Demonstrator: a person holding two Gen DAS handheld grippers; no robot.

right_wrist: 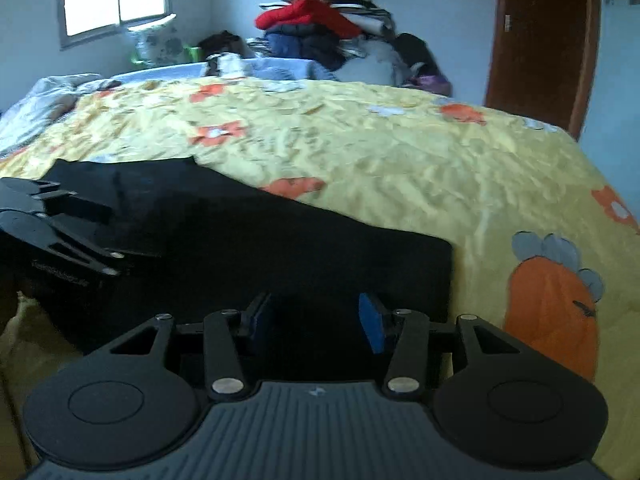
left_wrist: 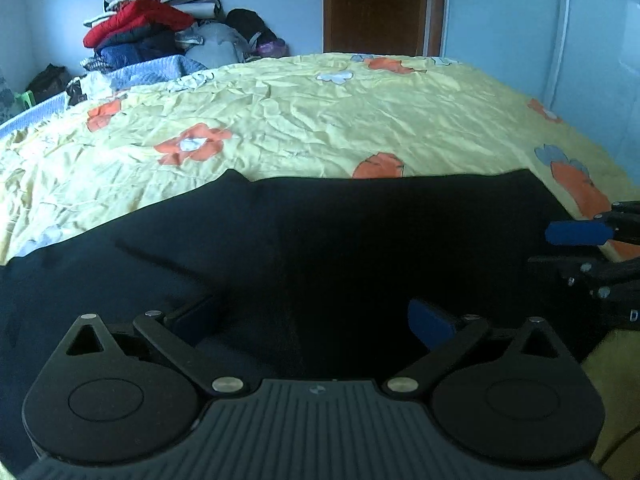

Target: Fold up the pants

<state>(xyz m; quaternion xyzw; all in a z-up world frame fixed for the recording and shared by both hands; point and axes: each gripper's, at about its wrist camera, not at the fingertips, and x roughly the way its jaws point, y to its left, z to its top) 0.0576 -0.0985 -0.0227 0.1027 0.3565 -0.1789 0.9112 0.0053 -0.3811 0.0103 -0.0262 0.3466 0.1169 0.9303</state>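
On the flowered yellow bedspread (left_wrist: 304, 120), the dark pants (left_wrist: 320, 232) are lying flat at the near edge. The left tool (left_wrist: 316, 320) and right tool (right_wrist: 316, 316) are hovering released above them; both should be pinching matching corners before lifting evenly.

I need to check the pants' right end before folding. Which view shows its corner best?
The right wrist view: the pants end in a clear square corner against the sheet. The left wrist view shows that end partly behind the right gripper.
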